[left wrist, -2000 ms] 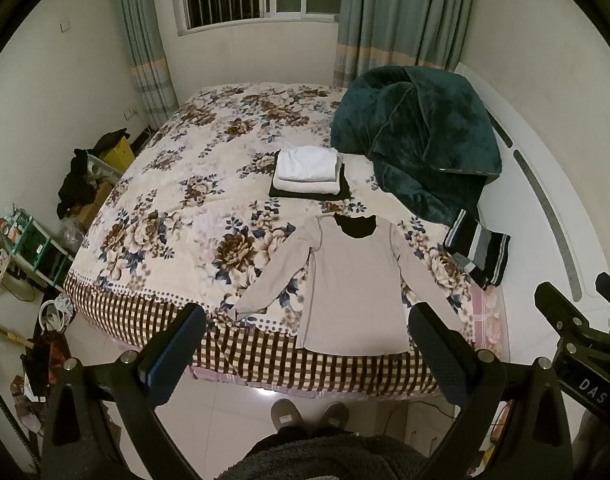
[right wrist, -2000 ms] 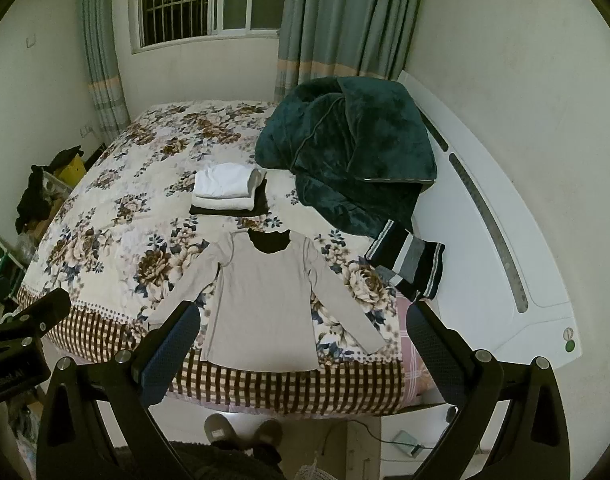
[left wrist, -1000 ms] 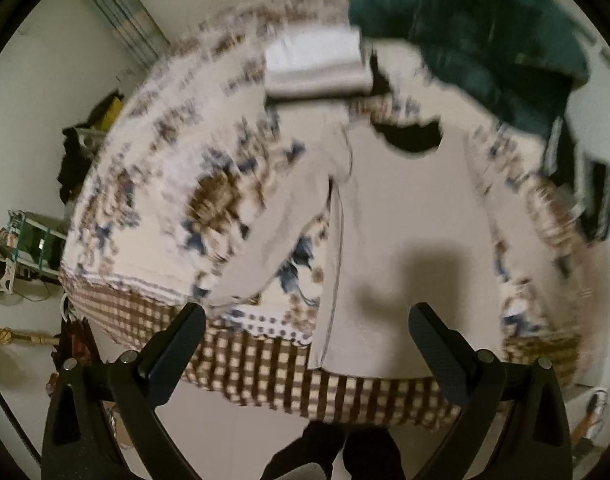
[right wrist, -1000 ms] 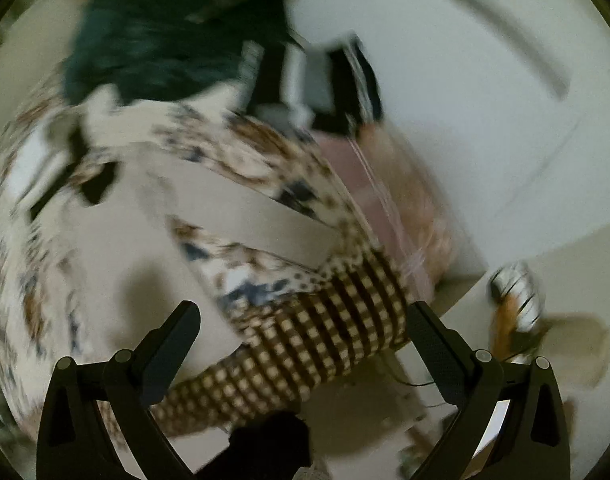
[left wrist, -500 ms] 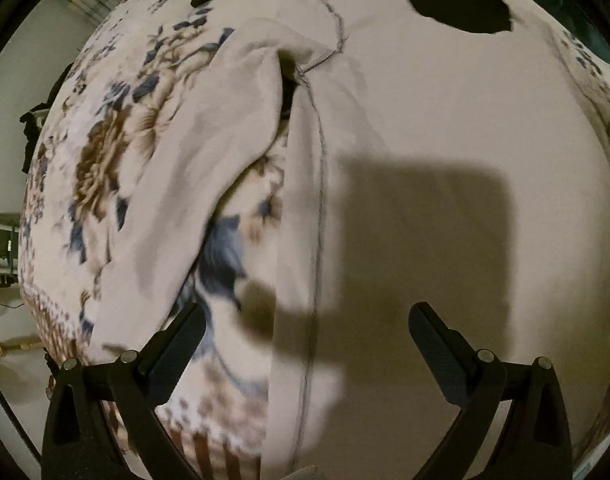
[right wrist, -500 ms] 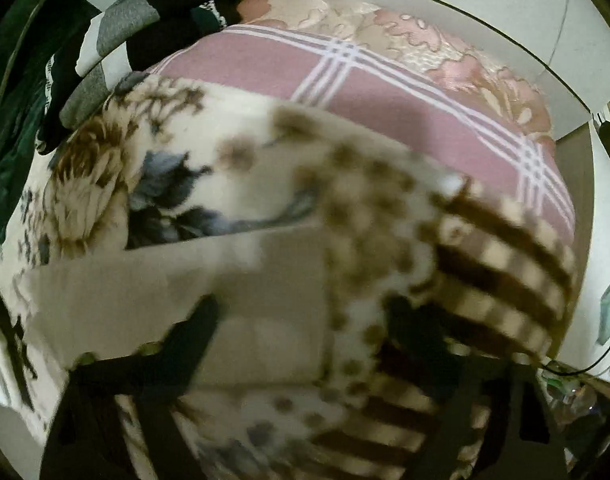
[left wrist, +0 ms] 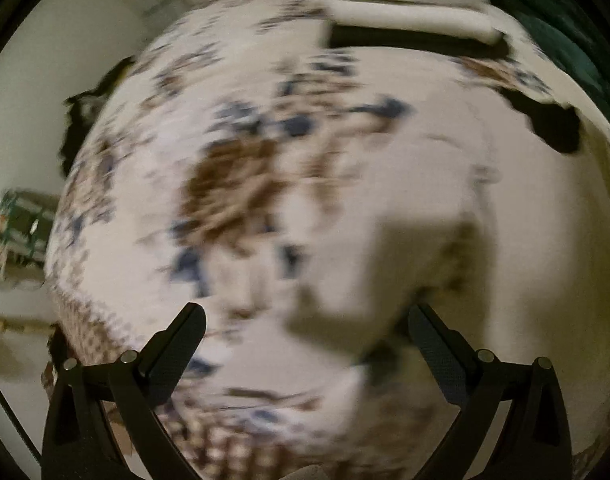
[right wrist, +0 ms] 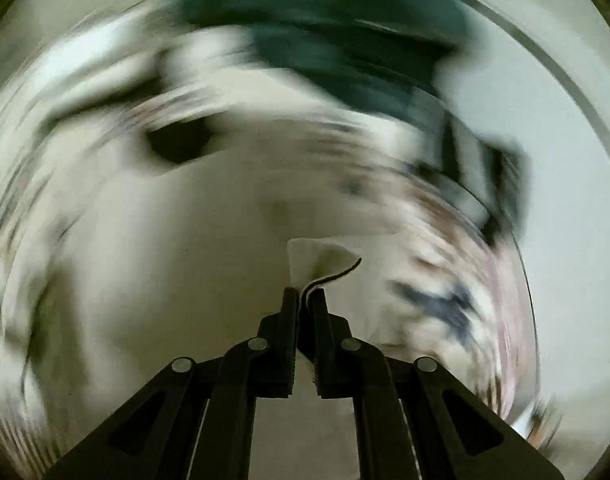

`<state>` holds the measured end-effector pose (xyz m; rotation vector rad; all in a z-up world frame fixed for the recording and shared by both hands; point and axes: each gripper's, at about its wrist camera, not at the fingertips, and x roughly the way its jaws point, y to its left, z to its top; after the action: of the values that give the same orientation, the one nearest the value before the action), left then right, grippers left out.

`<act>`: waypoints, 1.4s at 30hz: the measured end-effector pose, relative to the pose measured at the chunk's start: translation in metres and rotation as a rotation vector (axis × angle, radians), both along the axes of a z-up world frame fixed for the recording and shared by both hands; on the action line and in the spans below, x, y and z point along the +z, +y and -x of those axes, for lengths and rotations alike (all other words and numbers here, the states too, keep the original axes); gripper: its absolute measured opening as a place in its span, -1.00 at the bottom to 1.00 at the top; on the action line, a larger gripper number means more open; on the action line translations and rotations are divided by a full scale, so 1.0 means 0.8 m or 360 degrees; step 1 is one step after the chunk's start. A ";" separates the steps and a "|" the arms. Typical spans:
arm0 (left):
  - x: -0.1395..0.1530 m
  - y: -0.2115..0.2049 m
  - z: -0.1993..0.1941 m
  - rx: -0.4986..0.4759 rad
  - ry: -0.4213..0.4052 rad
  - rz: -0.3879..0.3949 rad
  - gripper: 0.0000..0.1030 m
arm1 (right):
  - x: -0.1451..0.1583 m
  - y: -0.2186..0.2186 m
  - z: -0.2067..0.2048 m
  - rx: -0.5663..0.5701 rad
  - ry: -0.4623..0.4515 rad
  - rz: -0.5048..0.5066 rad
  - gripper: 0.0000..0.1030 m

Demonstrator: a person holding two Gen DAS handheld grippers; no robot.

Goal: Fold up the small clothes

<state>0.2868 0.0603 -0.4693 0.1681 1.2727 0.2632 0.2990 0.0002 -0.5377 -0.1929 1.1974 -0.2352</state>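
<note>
The beige top (left wrist: 525,240) lies flat on the bed (left wrist: 145,184), its dark neck opening (left wrist: 553,124) toward the far side. In the right wrist view the same top (right wrist: 165,280) fills the middle of the frame, heavily blurred, with its neck opening (right wrist: 177,144) up and to the left.

The right tongs (right wrist: 304,294) are pressed together on a fold of the top's fabric: a pale flap (right wrist: 317,256) stands up just above the tips, its dark-edged hem curling out between them.

The left tongs (left wrist: 305,332) are spread wide apart over the floral bedspread and the top's near edge, gripping nothing.

Beyond the top, a stack (left wrist: 413,12) of folded white clothes on a dark piece sits on the bed. A green blanket (right wrist: 345,28) lies heaped at the far right, with a striped garment (right wrist: 485,176) beside it.
</note>
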 end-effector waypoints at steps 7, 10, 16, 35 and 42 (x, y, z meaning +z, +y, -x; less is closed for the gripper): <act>-0.018 0.130 0.042 0.0292 0.0105 -0.0058 1.00 | -0.125 0.229 0.052 0.0541 0.0412 0.0116 -0.88; -0.034 0.164 0.061 0.0378 0.0153 -0.0046 1.00 | -0.152 0.238 0.074 0.0557 0.0504 0.0172 -0.88; -0.054 0.218 0.099 0.0585 0.0215 0.0185 1.00 | -0.140 0.216 0.069 0.0585 0.0698 0.0057 -0.25; -0.160 0.241 0.135 0.1531 0.0149 0.1174 -0.89 | -0.132 -0.023 0.098 -0.0322 0.0609 -0.0411 0.14; -0.018 0.147 0.085 0.0759 -0.0264 0.0707 -0.91 | -0.122 -0.100 0.104 -0.0377 0.0559 -0.0434 0.14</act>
<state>0.2190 0.1782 -0.4837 -0.5336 1.1629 0.3846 0.2158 -0.0800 -0.6353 0.1545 1.5888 -0.2481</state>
